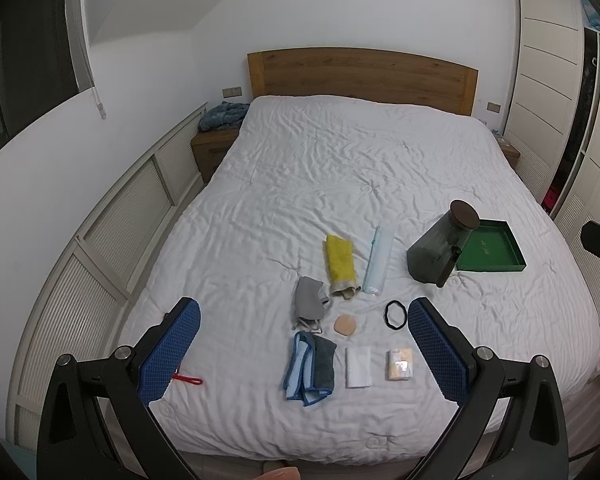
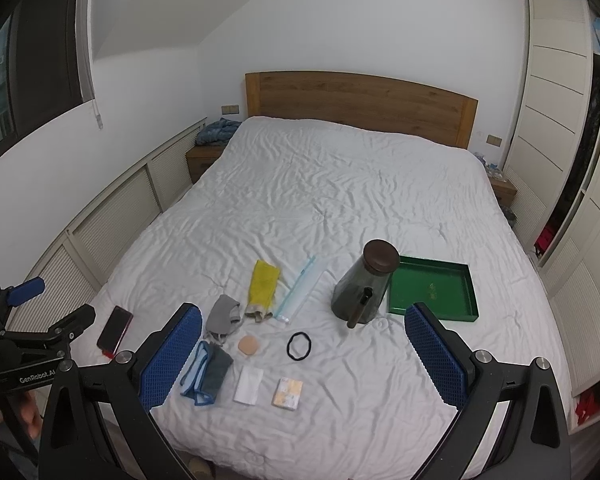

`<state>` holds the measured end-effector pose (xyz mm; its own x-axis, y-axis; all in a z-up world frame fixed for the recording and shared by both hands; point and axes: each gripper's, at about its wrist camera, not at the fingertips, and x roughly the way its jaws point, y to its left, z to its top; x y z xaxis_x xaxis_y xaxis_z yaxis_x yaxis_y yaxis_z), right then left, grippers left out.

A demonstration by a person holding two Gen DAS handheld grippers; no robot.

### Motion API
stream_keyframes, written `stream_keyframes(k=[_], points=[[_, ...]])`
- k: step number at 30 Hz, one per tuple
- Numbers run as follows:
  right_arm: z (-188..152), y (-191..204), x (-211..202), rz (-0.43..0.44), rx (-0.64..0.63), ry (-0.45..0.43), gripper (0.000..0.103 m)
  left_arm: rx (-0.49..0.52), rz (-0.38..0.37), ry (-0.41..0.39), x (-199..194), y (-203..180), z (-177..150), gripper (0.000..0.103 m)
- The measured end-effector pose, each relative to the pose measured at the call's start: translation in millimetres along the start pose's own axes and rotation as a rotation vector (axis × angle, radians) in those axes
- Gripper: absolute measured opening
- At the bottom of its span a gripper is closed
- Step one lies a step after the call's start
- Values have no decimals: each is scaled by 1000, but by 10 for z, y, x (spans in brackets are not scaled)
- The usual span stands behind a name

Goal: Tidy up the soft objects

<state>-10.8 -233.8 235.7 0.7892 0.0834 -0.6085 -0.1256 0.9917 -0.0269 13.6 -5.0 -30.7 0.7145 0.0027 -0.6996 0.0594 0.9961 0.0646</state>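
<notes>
Lying on the white bed (image 1: 340, 168), near its foot:
- yellow cloth (image 1: 340, 262), lengthwise, frayed end nearest
- grey face mask (image 1: 310, 304), crumpled, touching the cloth's near end
- blue-edged towel (image 1: 310, 364), folded over a grey layer
- round beige sponge (image 1: 345, 325)
- black hair tie (image 1: 395, 314), sitting apart, an open loop

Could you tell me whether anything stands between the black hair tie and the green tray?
Yes. The dark jar sits tilted against the tray's near-left edge, between it and the hair tie. A straight path would meet the jar, so going round its near side or over it looks safer. Both grippers, left and right, hover open.
</notes>
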Motion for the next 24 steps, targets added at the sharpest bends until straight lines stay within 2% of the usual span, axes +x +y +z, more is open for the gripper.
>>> stream_keyframes(k=[10,19,24], points=[[2,-83,92,11,12,12,103,13,4,20,40,-50,18,102],[14,-352,220,25,19,9,103,39,5,35,163,-351,168,102],[-11,-540,354,57,-36,12,103,53,21,64,305,-627,276,102]])
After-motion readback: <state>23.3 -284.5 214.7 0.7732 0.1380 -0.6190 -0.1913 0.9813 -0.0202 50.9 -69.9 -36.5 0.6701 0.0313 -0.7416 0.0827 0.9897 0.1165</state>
